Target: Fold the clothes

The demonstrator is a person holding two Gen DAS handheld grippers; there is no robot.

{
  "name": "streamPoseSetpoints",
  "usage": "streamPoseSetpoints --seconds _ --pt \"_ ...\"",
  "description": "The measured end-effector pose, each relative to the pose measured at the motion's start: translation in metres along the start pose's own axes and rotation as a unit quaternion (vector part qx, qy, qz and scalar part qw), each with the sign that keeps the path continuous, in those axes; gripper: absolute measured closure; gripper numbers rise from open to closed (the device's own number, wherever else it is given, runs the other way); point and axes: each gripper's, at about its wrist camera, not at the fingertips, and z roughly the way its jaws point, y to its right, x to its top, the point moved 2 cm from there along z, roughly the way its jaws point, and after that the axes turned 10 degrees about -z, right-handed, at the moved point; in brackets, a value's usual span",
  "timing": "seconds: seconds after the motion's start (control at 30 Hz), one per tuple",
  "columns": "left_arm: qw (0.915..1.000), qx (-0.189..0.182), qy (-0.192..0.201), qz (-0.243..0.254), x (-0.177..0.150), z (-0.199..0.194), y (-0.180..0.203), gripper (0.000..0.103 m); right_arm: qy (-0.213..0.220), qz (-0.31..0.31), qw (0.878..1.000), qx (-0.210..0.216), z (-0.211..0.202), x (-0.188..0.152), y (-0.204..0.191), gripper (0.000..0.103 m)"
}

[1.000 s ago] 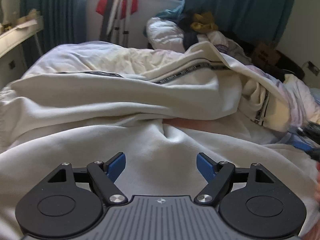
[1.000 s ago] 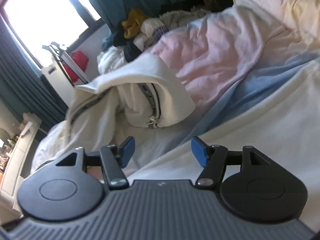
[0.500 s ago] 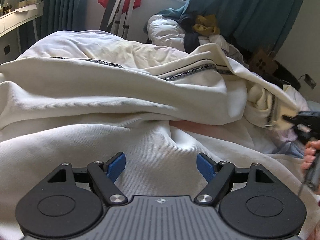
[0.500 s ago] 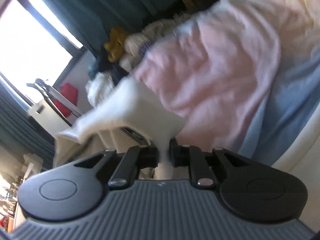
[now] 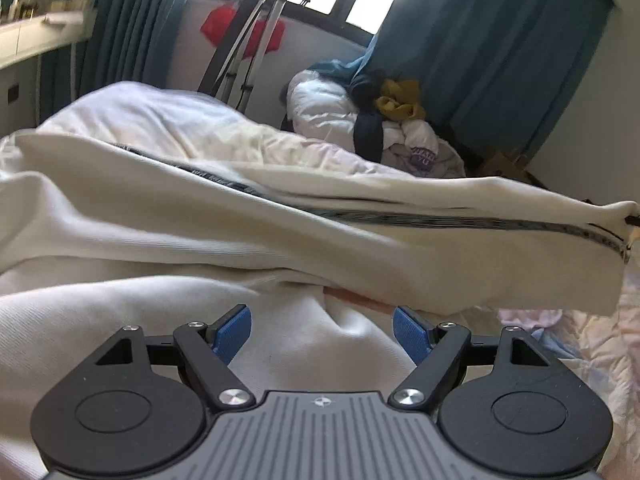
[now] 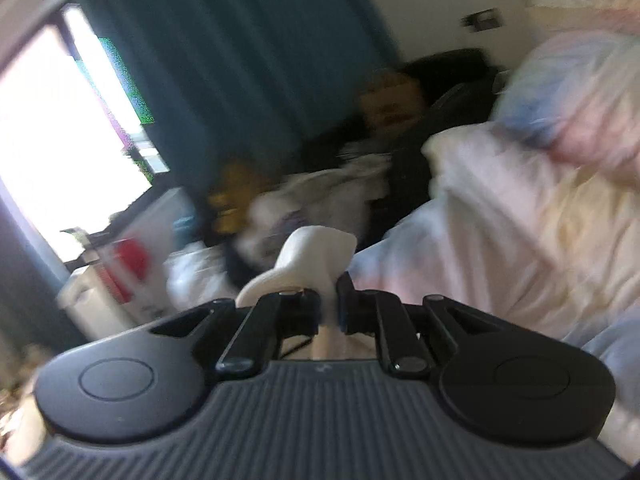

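Observation:
A cream-white garment [image 5: 168,240] with a dark lettered band [image 5: 440,220] lies spread over the bed. Its right end [image 5: 616,216] is lifted and pulled taut off the right edge of the left wrist view. My left gripper [image 5: 322,330] hovers open just above a lower fold of the same fabric, blue pads apart with nothing between them. In the blurred right wrist view my right gripper [image 6: 329,312] is shut on a bunched corner of the white garment [image 6: 316,252], which sticks up between its black fingers.
Pastel pink and blue bedding [image 6: 500,240] covers the bed. A heap of clothes, white, dark and yellow [image 5: 384,120], lies at the far end below teal curtains [image 5: 480,52]. A metal stand [image 5: 248,36] with something red stands under the window. A white shelf [image 5: 36,36] is at the left.
My right gripper closed on the garment's corner and rose with it, so the garment's right side went from slumped to stretched taut. The left gripper shifted a little and stayed open.

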Motion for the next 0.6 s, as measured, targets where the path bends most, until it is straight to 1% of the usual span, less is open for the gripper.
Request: streamPoseSetpoints --seconds 0.07,0.13,0.2,0.27,0.33,0.4,0.47,0.53,0.6 --pt "1.0000 0.007 0.001 -0.002 0.002 0.003 -0.003 0.023 -0.003 -0.003 0.999 -0.035 0.024 0.012 0.008 0.091" --pt "1.0000 0.007 0.000 -0.004 0.003 0.005 -0.006 0.023 -0.013 -0.006 0.998 -0.061 0.049 0.018 0.012 0.091" --pt "1.0000 0.005 -0.005 -0.006 0.004 0.010 -0.008 0.023 -0.023 -0.025 0.996 -0.087 0.077 0.017 0.013 0.090" --pt "1.0000 0.002 -0.008 -0.005 0.006 0.015 -0.009 0.023 -0.038 -0.043 0.994 -0.097 0.106 0.008 0.013 0.089" --pt "0.9999 0.001 -0.010 -0.001 0.007 0.021 -0.010 0.023 -0.042 -0.033 0.995 -0.084 0.128 -0.009 0.016 0.088" --pt "0.9999 -0.002 -0.013 -0.006 0.007 0.028 -0.012 0.023 -0.038 -0.021 0.997 -0.067 0.139 -0.025 0.021 0.086" --pt "0.9997 -0.004 -0.018 -0.013 0.008 0.034 -0.014 0.023 -0.031 -0.007 0.998 -0.048 0.145 -0.042 0.026 0.078" --pt "0.9996 -0.005 -0.021 -0.018 0.007 0.037 -0.015 0.023 -0.018 0.007 0.999 -0.031 0.148 -0.058 0.031 0.073" --pt "0.9996 -0.007 -0.022 -0.018 0.005 0.036 -0.015 0.023 0.020 0.022 0.999 -0.021 0.133 -0.070 0.038 0.053"
